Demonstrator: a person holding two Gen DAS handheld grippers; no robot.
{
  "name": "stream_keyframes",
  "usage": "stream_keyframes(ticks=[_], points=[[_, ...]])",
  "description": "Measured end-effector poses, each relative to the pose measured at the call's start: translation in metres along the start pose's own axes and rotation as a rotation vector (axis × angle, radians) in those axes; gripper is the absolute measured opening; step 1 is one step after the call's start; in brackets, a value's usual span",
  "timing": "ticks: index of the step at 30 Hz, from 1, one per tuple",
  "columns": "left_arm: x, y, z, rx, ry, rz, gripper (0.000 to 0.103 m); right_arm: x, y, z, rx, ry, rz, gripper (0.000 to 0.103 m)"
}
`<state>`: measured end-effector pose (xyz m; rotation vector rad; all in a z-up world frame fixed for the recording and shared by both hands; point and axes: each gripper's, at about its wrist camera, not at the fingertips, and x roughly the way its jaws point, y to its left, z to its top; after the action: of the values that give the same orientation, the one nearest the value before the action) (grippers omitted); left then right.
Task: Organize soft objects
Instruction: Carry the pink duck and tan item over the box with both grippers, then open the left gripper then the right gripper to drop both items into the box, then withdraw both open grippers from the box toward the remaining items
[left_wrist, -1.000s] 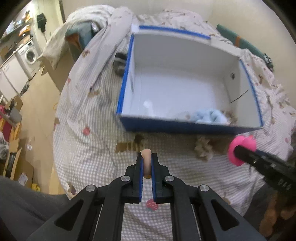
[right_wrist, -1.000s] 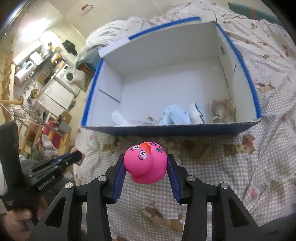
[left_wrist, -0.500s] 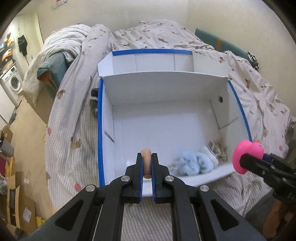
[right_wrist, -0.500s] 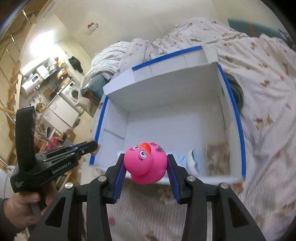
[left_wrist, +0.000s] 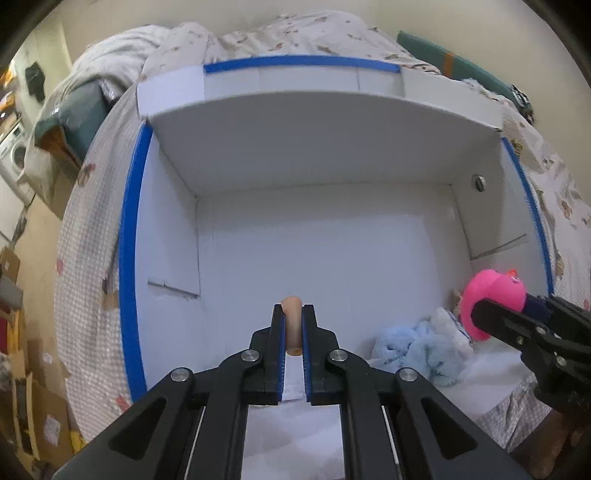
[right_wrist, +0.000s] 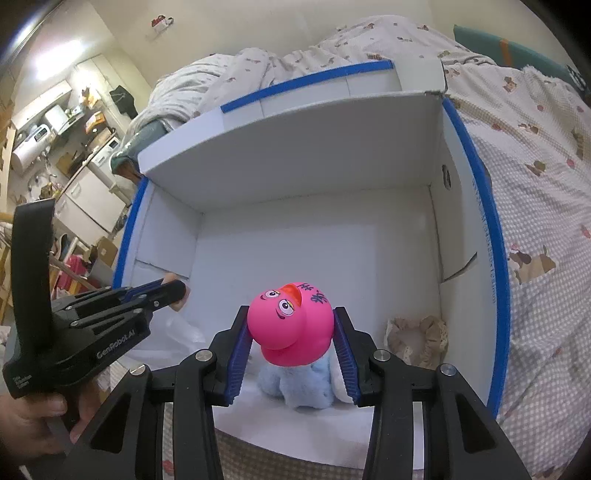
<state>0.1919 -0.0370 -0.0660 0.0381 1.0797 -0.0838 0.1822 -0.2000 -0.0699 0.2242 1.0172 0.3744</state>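
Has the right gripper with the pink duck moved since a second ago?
Yes. The right gripper, holding the pink duck, went from in front of the box's near wall to over its inside.

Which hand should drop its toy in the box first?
Probably the right gripper: its pink rubber duck hangs above the blue plush inside the white box. The left gripper could follow.

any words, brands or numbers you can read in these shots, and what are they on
"GenRobot.AI": on the side of the left tool, seen from the right wrist.
Smaller print at the butt of that tool's handle: too small to read.
Dark handwritten marks on the pink duck: not legible.
Vertical print along the box's blue right rim: too blurred to read.
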Motion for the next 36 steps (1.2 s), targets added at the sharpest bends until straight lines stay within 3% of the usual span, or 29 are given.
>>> stream_keyframes(ticks=[15, 21, 24, 26, 29, 36], points=[[0.013, 0.008, -0.010, -0.034, 0.014, 0.032, 0.008, 0.012, -0.005, -0.006, 0.024, 0.041, -0.024, 0.045], [0.009, 0.002, -0.011, -0.013, -0.001, 0.031, 0.013, 0.013, -0.005, -0.005, 0.034, 0.043, -0.020, 0.045], [0.005, -0.002, -0.011, -0.003, -0.009, 0.024, 0.033, 0.015, -0.004, -0.005, 0.030, 0.045, -0.021, 0.046], [0.002, -0.001, -0.011, -0.014, -0.018, 0.030, 0.059, 0.015, -0.004, -0.005, 0.033, 0.042, -0.023, 0.056], [-0.004, 0.001, -0.010, -0.035, -0.045, 0.031, 0.062, 0.013, -0.005, -0.003, 0.052, 0.028, -0.006, 0.078], [-0.026, 0.002, -0.016, -0.027, -0.072, 0.000, 0.062, -0.006, -0.001, -0.006, 0.038, -0.022, 0.006, 0.079]])
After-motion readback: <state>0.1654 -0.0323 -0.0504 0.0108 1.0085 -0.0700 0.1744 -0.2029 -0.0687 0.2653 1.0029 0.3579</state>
